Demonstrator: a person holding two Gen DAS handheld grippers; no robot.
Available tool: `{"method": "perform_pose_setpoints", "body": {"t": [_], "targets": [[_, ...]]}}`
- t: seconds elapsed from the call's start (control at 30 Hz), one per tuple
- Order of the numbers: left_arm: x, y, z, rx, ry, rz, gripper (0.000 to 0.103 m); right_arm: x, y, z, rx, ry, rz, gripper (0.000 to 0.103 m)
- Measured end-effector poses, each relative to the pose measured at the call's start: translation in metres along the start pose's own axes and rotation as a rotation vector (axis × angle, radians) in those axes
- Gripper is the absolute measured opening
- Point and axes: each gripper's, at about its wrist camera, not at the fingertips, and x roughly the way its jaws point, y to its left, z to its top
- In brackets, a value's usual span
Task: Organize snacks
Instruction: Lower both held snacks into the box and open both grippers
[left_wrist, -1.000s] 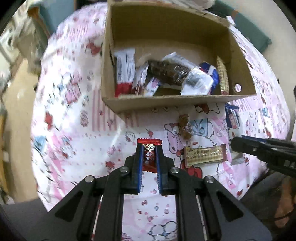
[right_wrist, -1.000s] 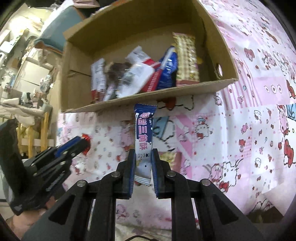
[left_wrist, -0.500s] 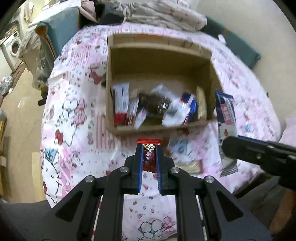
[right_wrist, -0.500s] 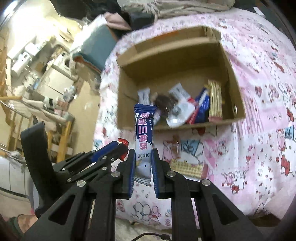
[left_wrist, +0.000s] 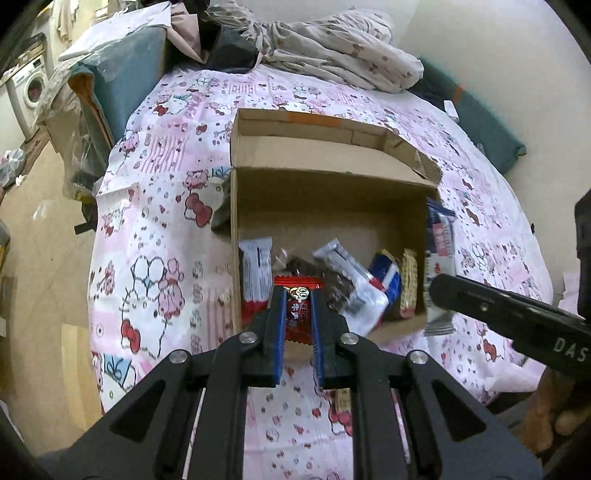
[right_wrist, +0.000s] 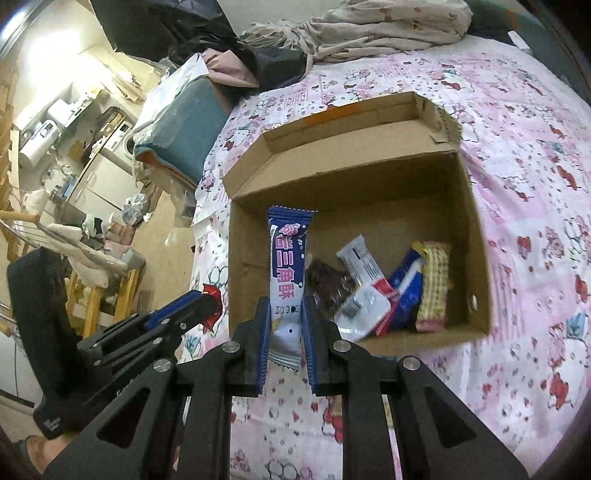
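Observation:
An open cardboard box (left_wrist: 325, 206) (right_wrist: 476, 236) sits on the pink patterned cloth and holds several snack packets (left_wrist: 354, 288) (right_wrist: 373, 291) along its near side. My left gripper (left_wrist: 298, 299) is shut on a small red snack packet (left_wrist: 297, 306), held above the box's near edge. My right gripper (right_wrist: 284, 310) is shut on a long blue snack bar (right_wrist: 288, 266), held upright over the box's left part. Each gripper shows in the other's view: the right gripper (left_wrist: 439, 291) with its blue bar at the box's right wall, the left gripper (right_wrist: 207, 299) left of the box.
The pink cloth (left_wrist: 159, 206) (right_wrist: 535, 177) covers a rounded table. A small wrapped snack (left_wrist: 343, 400) lies on the cloth near me. Bundled clothes (left_wrist: 332, 48) lie at the far edge, a teal cushion (right_wrist: 184, 122) at the far left. The floor (left_wrist: 48, 280) drops off at left.
Both grippers have risen and moved forward with their snacks, from over the cloth in front of the box to above the box. The box now looks smaller and lower.

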Motion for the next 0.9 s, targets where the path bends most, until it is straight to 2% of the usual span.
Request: {"method": "perform_pose_setpoints", "body": {"t": [0.07, 0.17, 0.37, 0.43, 0.5, 0.6, 0.67, 0.77, 0.9], "targets": [[0.011, 0.004, 0.002, -0.014, 0.008, -0.011, 0.010, 0.013, -0.006, 0.004, 0.020, 0.004, 0.010, 0.017], [0.026, 0.015, 0.000, -0.075, -0.006, -0.082, 0.010, 0.030, -0.011, 0.001, 0.019, 0.016, 0.013, 0.017], [0.048, 0.015, -0.001, -0.040, 0.020, -0.022, 0.010, 0.058, -0.026, -0.006, 0.008, 0.048, -0.012, 0.018], [0.056, 0.017, -0.004, -0.048, 0.039, -0.018, 0.010, 0.067, -0.029, -0.009, -0.020, 0.061, -0.049, 0.018], [0.062, 0.016, -0.007, -0.055, 0.058, -0.025, 0.010, 0.071, -0.031, -0.010, -0.018, 0.068, -0.014, 0.018], [0.067, 0.012, -0.009, -0.043, 0.073, -0.036, 0.010, 0.077, -0.033, -0.011, -0.052, 0.063, -0.013, 0.018], [0.069, 0.007, -0.010, -0.021, 0.071, -0.040, 0.010, 0.087, -0.036, -0.012, -0.039, 0.092, -0.012, 0.018], [0.073, 0.003, -0.010, 0.012, 0.074, -0.014, 0.010, 0.095, -0.035, -0.012, -0.040, 0.111, 0.010, 0.018], [0.080, 0.010, -0.011, -0.011, 0.103, 0.005, 0.010, 0.101, -0.037, -0.012, -0.018, 0.138, 0.034, 0.018]]}}
